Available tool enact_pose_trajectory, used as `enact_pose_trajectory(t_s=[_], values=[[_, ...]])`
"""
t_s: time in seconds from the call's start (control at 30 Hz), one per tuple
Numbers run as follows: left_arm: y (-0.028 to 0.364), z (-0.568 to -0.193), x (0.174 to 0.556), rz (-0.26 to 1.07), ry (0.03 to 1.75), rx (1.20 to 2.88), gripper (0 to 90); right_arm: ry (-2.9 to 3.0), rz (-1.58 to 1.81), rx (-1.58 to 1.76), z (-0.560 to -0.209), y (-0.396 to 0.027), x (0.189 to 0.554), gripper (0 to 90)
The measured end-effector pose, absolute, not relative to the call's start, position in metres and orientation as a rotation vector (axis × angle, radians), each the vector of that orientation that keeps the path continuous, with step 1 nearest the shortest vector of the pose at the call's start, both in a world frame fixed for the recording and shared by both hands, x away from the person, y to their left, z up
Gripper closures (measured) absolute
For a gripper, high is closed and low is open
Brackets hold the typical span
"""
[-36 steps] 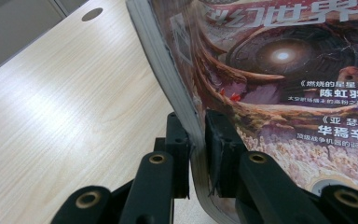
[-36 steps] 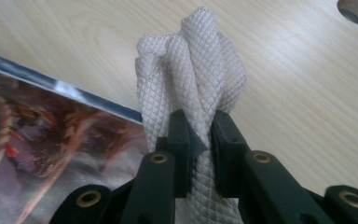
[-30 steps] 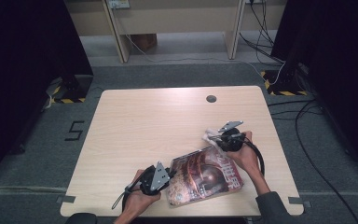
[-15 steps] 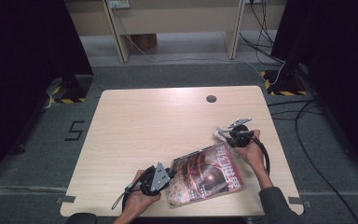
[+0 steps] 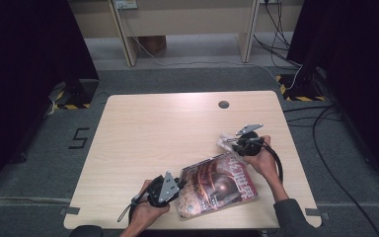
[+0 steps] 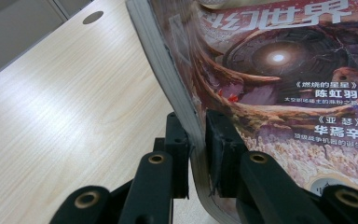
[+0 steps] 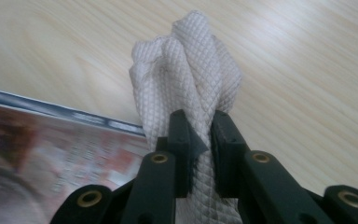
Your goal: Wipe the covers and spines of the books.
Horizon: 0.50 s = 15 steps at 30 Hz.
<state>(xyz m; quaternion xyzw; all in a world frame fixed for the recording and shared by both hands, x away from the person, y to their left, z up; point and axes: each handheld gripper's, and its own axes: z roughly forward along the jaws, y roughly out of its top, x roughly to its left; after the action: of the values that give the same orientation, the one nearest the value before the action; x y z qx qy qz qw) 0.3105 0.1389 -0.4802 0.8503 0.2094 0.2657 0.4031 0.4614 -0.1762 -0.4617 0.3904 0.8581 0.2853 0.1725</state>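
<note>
Pale wooden worktop (image 5: 148,128), left gripper (image 6: 196,140) clamping a magazine (image 6: 279,79) edge, right gripper (image 7: 199,135) pinching a white quilted cloth (image 7: 191,70) beside it.

A pale wooden bench (image 5: 168,133) carries everything, its round cable hole (image 5: 223,104) well beyond the fingers at the far edge. Grey carpet (image 5: 49,163) lies around it, marked with a black "5" (image 5: 79,138). Cables (image 5: 335,168) trail across the floor at the right.
</note>
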Motion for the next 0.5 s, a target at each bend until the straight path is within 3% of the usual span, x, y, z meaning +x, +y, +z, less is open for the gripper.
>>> enact_pose_trajectory(t_s=[0.2, 0.5], values=[[0.139, -0.481, 0.311, 0.668, 0.534, 2.145, 79.6, 2.403, 0.777, 1.203, -0.477, -0.192, 0.467, 80.6], [0.139, -0.481, 0.312, 0.663, 0.538, 2.147, 79.4, 2.442, 0.828, 1.132, -0.467, -0.179, 0.460, 80.6]])
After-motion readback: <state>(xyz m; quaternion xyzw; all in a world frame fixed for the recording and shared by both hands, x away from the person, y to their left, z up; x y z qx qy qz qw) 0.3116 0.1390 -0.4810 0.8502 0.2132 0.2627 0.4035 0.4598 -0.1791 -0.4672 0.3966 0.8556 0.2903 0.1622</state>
